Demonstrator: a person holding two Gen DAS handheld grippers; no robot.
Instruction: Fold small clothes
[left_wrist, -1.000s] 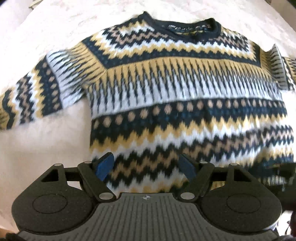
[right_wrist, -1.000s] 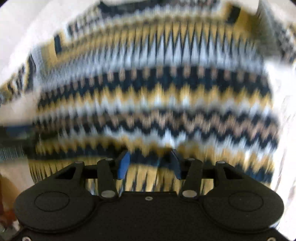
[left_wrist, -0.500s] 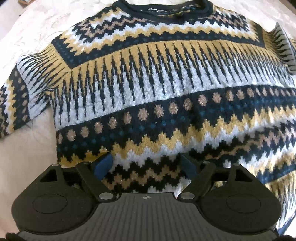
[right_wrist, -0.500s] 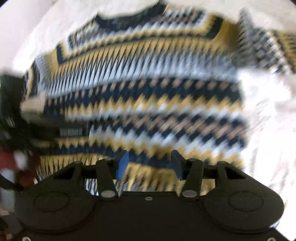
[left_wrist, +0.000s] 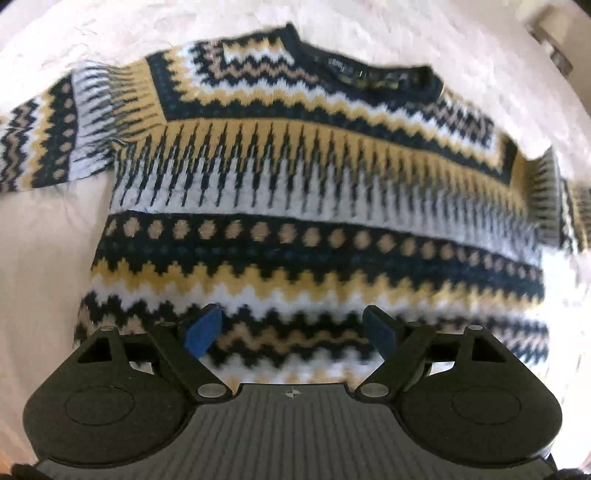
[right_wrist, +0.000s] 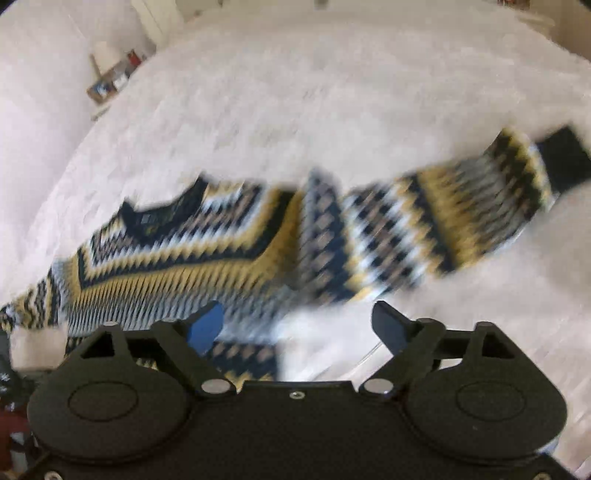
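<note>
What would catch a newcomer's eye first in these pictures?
The sweater, zigzagged in navy, yellow and white, lies flat on a white bedspread and fills the left wrist view. In the right wrist view its sleeve stretches out to the right, ending in a dark cuff.

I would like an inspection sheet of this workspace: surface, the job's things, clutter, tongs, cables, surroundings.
Surface: white textured bedcover, wide and bare around the garment.
Job's things: one patterned sweater lying flat, front up, neckline away from the left camera; not yet folded. Its right sleeve stretches out sideways, dark cuff at the end.
Clutter: nothing seen on the cover.
Tongs: left tongs open above the hem area, nothing between the pads. Right tongs open and empty; their jaws have just been opening.
Cables: nothing seen.
Surroundings: a small wooden stand with objects beyond the far left edge, too blurred to identify.
</note>
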